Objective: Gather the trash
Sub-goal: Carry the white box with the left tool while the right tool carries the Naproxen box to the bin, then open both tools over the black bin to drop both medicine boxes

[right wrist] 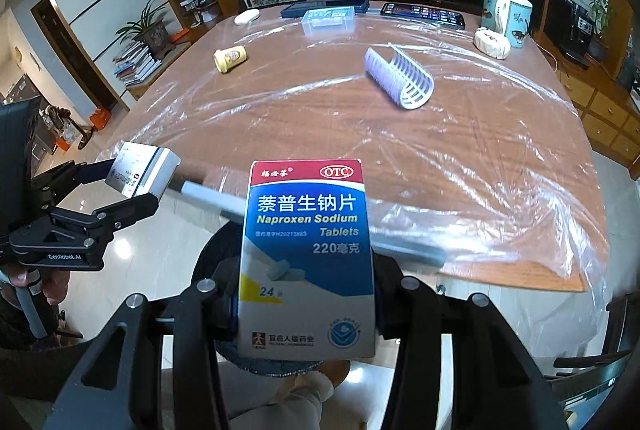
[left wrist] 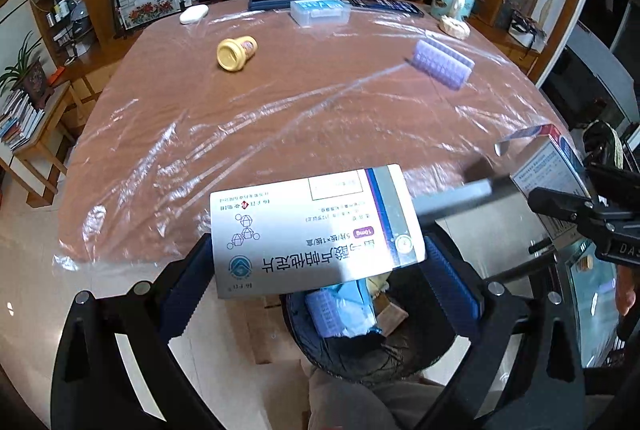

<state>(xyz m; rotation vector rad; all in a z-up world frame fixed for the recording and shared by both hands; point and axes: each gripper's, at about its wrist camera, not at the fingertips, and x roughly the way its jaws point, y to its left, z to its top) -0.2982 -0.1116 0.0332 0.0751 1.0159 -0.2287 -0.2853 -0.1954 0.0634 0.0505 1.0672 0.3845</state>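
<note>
My left gripper is shut on a white medicine box and holds it above a dark trash bin with trash inside, below the table's near edge. My right gripper is shut on a blue and red Naproxen box, also over the bin. Each gripper shows in the other's view: the right one at the right, the left one at the left. On the table lie a yellow bottle on its side and a purple curved rack; both show in the right wrist view, bottle and rack.
The brown table is covered in clear plastic film. At its far edge stand a clear plastic case, a white pebble-shaped object, a phone, a mug and a round wrapped item. A grey rod crosses the near edge.
</note>
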